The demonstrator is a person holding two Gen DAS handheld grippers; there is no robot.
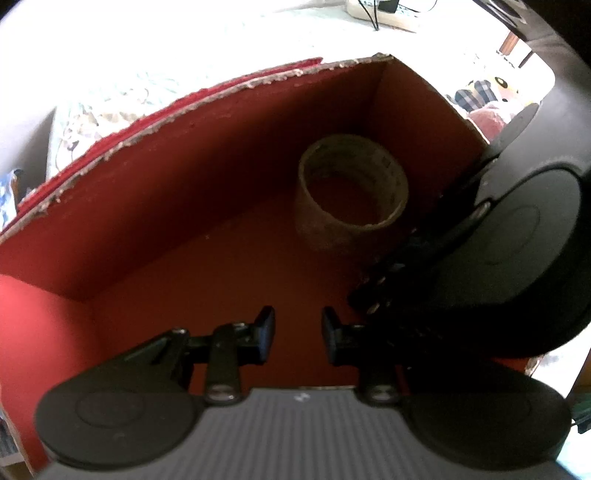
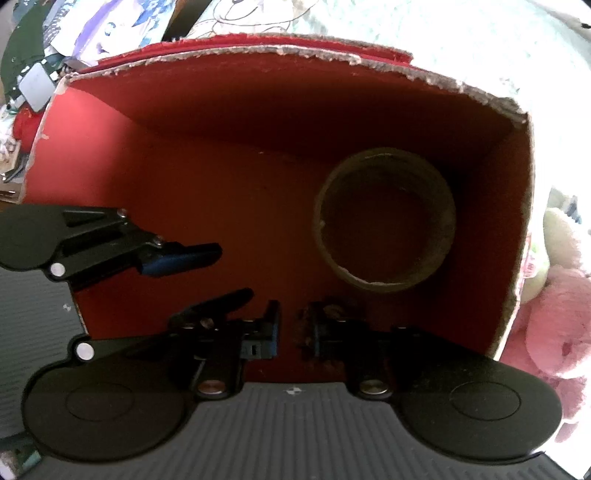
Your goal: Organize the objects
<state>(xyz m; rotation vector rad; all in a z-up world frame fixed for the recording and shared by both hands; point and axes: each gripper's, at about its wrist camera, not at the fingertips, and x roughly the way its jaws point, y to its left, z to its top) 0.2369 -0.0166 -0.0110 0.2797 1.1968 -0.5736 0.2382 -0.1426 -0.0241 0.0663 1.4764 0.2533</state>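
Observation:
A roll of tape (image 1: pixel 351 195) lies flat on the floor of a red cardboard box (image 1: pixel 155 192), near its far right corner. It also shows in the right wrist view (image 2: pixel 386 221), inside the same box (image 2: pixel 207 155). My left gripper (image 1: pixel 297 332) is open and empty, low inside the box, with the roll ahead and to its right. It shows from the side in the right wrist view (image 2: pixel 221 273). My right gripper (image 2: pixel 293 328) is inside the box with a narrow gap between its jaws and nothing held. Its body (image 1: pixel 498 236) crosses the right of the left wrist view.
The box has torn upper edges (image 2: pixel 295 50) and stands on a pale patterned sheet (image 1: pixel 221 40). Pink and white plush toys (image 2: pixel 554 314) lie right of the box. Clothes and clutter (image 2: pixel 48 55) lie at its far left. A power strip (image 1: pixel 384 14) sits beyond.

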